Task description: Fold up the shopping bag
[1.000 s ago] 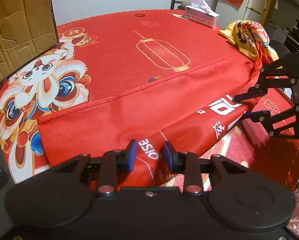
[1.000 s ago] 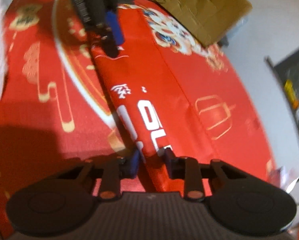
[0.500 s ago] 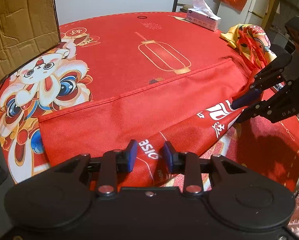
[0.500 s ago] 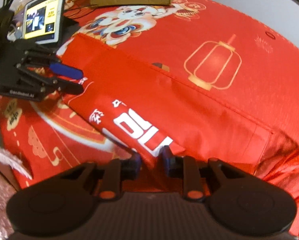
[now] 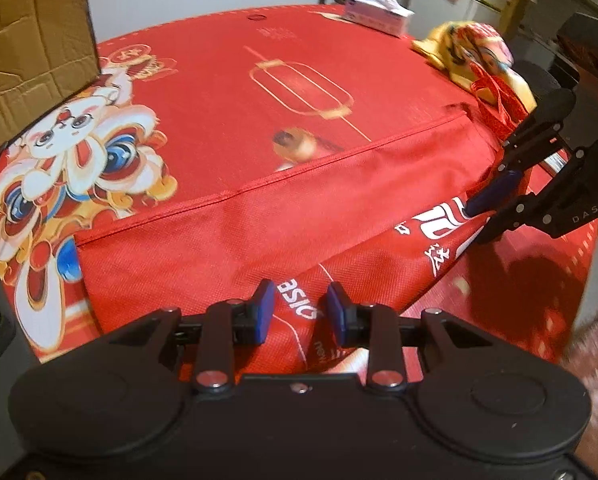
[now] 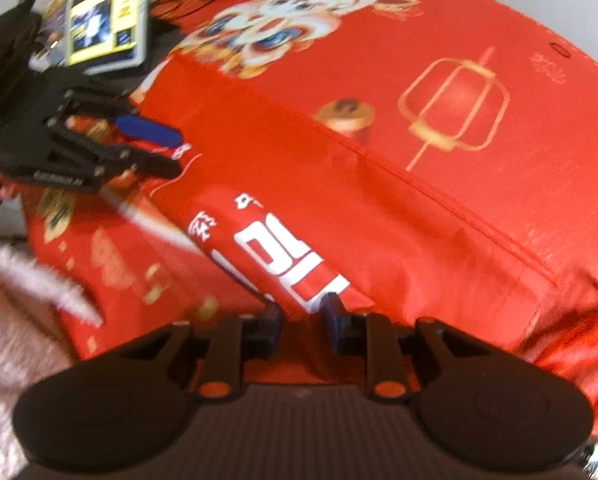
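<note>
A red shopping bag (image 5: 259, 232) lies flat across the red printed tablecloth (image 5: 219, 80). Its near edge is folded up, so white lettering shows. In the left wrist view my left gripper (image 5: 301, 312) is shut on that raised edge, with the fabric between its blue pads. My right gripper (image 5: 477, 220) grips the same edge further right, close to the bag's red handles (image 5: 495, 96). The right wrist view shows the right gripper (image 6: 303, 314) shut on the lettered strip of the bag (image 6: 379, 208). There the left gripper (image 6: 175, 154) holds the strip's far end.
A cardboard box (image 5: 27, 28) stands at the back left and a tissue box (image 5: 375, 12) at the far edge. A yellow printed cloth (image 5: 471, 52) lies at the right rim. A lit tablet (image 6: 107, 32) sits by the left gripper, with a pink fluffy sleeve (image 6: 11, 300) nearby.
My right gripper has rolled and risen slightly with the bag's lettered edge still in it. The left gripper has kept its place and its grip.
</note>
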Demonstrator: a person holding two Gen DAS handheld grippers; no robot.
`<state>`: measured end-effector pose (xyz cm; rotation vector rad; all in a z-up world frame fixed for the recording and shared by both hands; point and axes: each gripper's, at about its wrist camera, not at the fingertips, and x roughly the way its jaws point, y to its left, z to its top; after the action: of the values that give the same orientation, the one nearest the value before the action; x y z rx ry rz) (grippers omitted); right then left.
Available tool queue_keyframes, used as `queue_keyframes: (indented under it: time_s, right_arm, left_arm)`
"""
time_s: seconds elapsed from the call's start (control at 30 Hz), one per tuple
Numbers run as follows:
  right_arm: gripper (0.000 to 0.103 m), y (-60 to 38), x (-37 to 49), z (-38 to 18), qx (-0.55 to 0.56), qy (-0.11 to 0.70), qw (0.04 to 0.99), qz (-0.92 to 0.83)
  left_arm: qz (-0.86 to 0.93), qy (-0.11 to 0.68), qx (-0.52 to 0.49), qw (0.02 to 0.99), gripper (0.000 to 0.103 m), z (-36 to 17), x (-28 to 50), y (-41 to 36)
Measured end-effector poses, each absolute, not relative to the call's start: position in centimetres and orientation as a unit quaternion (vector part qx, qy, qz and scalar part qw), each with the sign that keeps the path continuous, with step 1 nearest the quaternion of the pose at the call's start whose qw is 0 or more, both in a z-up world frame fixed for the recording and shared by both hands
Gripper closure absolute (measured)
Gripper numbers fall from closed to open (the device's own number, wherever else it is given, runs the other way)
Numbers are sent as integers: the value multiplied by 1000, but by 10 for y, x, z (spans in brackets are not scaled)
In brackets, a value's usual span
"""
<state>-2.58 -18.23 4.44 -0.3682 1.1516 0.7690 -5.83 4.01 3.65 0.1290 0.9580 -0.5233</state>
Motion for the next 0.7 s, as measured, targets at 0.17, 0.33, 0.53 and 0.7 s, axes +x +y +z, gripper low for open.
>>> queue_keyframes:
  time_s: [0.17,0.33,0.53,0.7]
  right_arm:
    - [81,-184,-26,43,-159,538,744,363]
    - [80,-199,3,38,-72,589,717,366]
    - [83,-207,28,30,-24,633,678,373]
    - [84,-207,41,26,-13,658,649,381]
  left_arm:
    - [-265,459,65,845,72,36,-63,41]
    - [-288,440,79,847,63,41,-60,45]
    - [-357,369,155,844,47,59,-72,51]
    - [-446,315,300,783,47,59,-95,40]
